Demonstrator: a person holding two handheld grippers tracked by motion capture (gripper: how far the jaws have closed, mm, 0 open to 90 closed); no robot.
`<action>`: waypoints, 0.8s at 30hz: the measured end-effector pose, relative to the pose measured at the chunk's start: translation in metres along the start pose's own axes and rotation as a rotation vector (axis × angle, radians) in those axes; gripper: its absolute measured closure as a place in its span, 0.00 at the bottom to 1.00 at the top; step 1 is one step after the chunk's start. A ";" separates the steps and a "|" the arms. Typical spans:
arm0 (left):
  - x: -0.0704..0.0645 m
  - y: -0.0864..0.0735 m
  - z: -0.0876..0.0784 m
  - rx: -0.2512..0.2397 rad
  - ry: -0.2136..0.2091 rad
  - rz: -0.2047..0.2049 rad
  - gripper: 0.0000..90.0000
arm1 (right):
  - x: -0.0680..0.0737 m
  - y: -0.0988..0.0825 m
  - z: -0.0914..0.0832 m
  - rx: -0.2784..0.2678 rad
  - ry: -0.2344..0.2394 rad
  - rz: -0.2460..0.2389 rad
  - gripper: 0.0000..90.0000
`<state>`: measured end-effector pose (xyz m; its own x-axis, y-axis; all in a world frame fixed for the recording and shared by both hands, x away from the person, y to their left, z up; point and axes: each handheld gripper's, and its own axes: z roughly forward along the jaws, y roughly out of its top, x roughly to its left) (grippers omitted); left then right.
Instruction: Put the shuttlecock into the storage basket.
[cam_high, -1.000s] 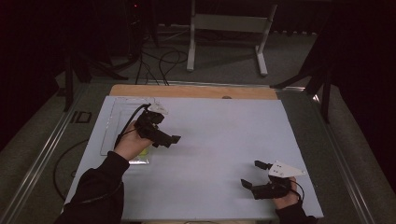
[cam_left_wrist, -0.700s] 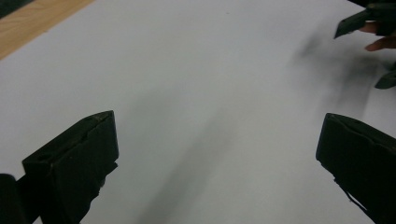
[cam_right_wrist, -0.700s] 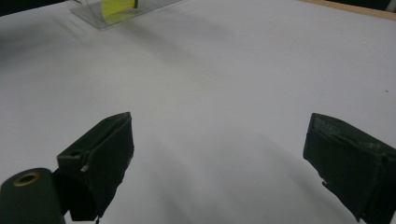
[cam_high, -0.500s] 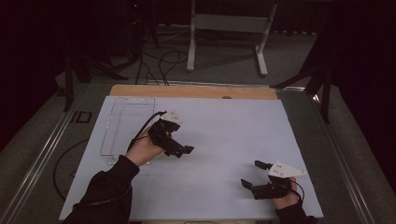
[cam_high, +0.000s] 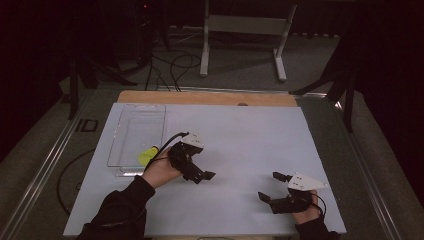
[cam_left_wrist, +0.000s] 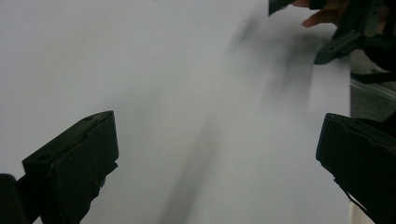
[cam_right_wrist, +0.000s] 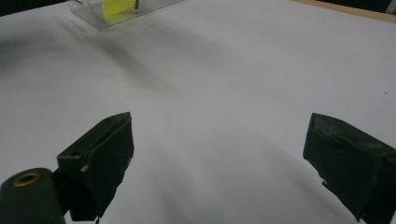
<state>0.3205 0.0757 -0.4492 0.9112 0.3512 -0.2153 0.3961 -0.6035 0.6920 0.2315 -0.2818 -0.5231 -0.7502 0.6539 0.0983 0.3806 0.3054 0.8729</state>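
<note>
The yellow object (cam_high: 148, 156) lies inside the clear tray (cam_high: 131, 131), at the tray's near end, close to the near wall. There is one yellow object and one tray; I count nothing else loose on the white surface (cam_high: 240, 135). Its exact shape is too small to tell, but its long axis seems to run slanted, from the tray's near wall up toward the left gripper (cam_high: 197, 175).

From the fingers of the left gripper, the object lies behind and to the outer side, just beyond the hand (cam_high: 161, 171) that holds it; these fingers point away from it, toward the middle of the surface. They are spread wide with nothing between them, as the left gripper view shows. The right gripper (cam_high: 272, 187) is well apart from the tray, near the front right corner, and its fingers are also spread and hold nothing. In the right gripper view the object appears far ahead, up and to the left of the fingers. The left hand is clearly the nearer one.
</note>
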 end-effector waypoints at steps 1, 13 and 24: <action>-0.001 -0.002 0.001 -0.002 -0.004 0.002 0.00 | 0.000 0.000 0.000 0.001 -0.001 0.001 0.10; -0.012 -0.026 0.003 -0.002 -0.015 0.019 0.00 | 0.001 0.001 -0.001 -0.003 -0.003 0.001 0.10; -0.021 -0.051 -0.004 0.013 0.016 0.013 0.00 | 0.001 0.001 -0.001 -0.005 -0.004 0.000 0.10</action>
<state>0.2805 0.1024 -0.4771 0.9143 0.3547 -0.1956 0.3861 -0.6173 0.6855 0.2304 -0.2814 -0.5214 -0.7480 0.6567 0.0962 0.3780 0.3023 0.8751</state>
